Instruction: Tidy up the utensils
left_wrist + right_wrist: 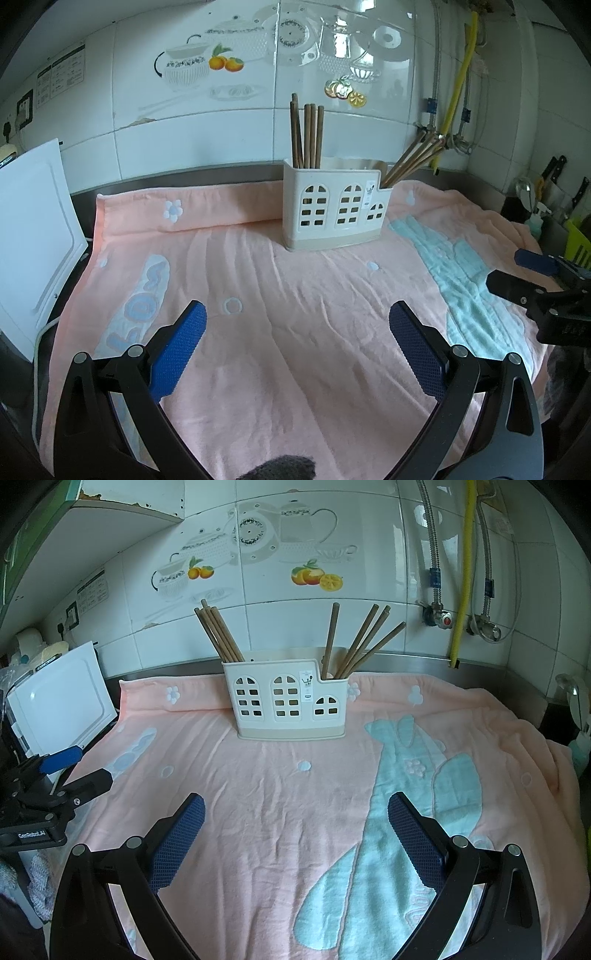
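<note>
While both tools hang low over the pink towel [280, 812] that covers the counter [177, 177], nothing lies between their blue pads: the left gripper [297, 347] is spread wide and empty at 6 o'clock in its own view, and the right gripper [295, 830] is likewise released and empty at 6 o'clock in its own. Farther off, toward 12 o'clock, the white utensil holder [288, 701] stands upright on the towel near the tiled wall, with one bunch of wooden chopsticks [218, 635] in its tall left compartment and a second bunch [364, 638] fanned out of the low right compartment. No loose utensil shows on the towel, so the sorting looks largely done, or the next move means drawing sticks from one bunch. The main risk, as I judge it, lies there: the holder looks light and sits on soft, wrinkled cloth, so a sideways pull on a stick could tip it or drag it. The splayed right bunch leans toward 1 o'clock, and a gripper closing on one stick may nudge its neighbours out. Thin round sticks may also roll or slip between the pads if caught near the tip.
</note>
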`<act>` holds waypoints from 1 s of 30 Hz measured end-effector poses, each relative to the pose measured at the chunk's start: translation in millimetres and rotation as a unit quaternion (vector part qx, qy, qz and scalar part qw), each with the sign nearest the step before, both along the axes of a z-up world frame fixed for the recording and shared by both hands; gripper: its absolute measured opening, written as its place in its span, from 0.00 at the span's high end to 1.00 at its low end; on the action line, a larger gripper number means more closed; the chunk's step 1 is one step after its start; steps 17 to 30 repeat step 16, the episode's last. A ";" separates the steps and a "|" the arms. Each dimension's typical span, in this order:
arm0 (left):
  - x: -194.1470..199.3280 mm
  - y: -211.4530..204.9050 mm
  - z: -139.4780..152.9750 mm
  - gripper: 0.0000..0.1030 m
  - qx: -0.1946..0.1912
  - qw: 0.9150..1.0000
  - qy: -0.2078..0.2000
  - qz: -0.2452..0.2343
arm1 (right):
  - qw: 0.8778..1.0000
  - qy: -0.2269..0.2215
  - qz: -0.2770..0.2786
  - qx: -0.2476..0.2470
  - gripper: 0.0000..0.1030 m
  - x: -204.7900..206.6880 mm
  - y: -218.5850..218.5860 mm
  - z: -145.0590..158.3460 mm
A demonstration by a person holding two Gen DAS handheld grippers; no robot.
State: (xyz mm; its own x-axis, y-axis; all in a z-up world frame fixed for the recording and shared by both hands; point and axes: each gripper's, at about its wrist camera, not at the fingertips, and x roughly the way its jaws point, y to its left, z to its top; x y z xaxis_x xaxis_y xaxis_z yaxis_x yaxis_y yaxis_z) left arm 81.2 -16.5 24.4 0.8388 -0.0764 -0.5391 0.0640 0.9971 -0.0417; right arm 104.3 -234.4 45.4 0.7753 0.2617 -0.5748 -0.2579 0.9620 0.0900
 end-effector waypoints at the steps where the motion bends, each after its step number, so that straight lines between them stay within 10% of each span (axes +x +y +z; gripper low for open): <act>1: -0.5 -0.4 0.4 0.05 0.000 1.000 -0.002 0.003 | 1.000 0.000 0.000 0.000 0.07 -0.1 0.3 -0.1; 30: -0.2 1.4 2.8 0.05 -0.004 1.000 -0.004 0.010 | 1.000 -0.001 -0.001 0.004 0.07 -0.9 -1.4 0.7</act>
